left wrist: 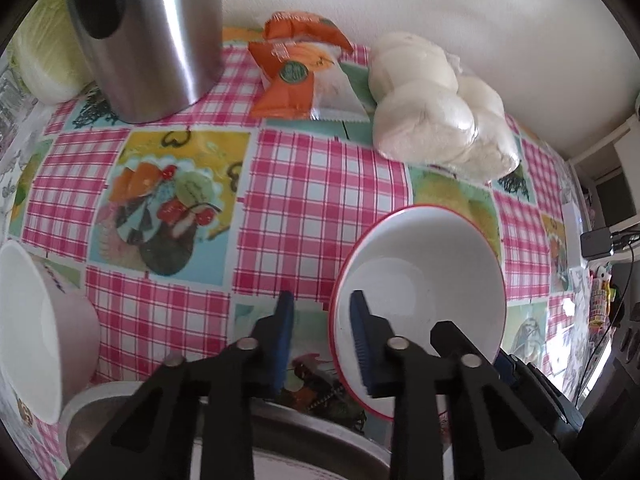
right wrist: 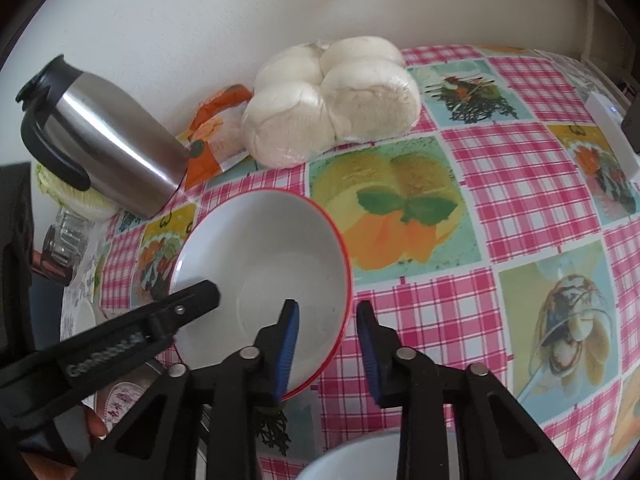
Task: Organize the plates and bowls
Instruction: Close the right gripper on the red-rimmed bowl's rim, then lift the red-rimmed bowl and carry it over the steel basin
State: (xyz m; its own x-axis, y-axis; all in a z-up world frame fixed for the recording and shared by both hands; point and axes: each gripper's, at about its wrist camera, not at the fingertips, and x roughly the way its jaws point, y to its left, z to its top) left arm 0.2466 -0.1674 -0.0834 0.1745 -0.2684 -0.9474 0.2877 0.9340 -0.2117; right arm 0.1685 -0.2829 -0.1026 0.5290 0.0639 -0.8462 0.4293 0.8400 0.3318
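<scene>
A white bowl with a red rim (left wrist: 424,264) (right wrist: 272,248) sits on the checked tablecloth. My left gripper (left wrist: 322,300) straddles its left rim, one blue pad outside and the other inside the bowl. A gap shows beside each pad, so the jaws stand narrowly open. My right gripper (right wrist: 328,308) straddles the opposite rim the same way, its left pad inside and its right pad over the cloth, not pressing. In the right wrist view a black finger (right wrist: 200,292) of the left gripper reaches over the bowl's left edge.
A second white bowl (left wrist: 28,332) stands at the left and a metal basin (left wrist: 288,436) lies under my left gripper. A steel jug (left wrist: 148,40), an orange packet (left wrist: 304,80) and bagged white buns (left wrist: 432,112) line the wall. Another white rim (right wrist: 360,456) shows below my right gripper.
</scene>
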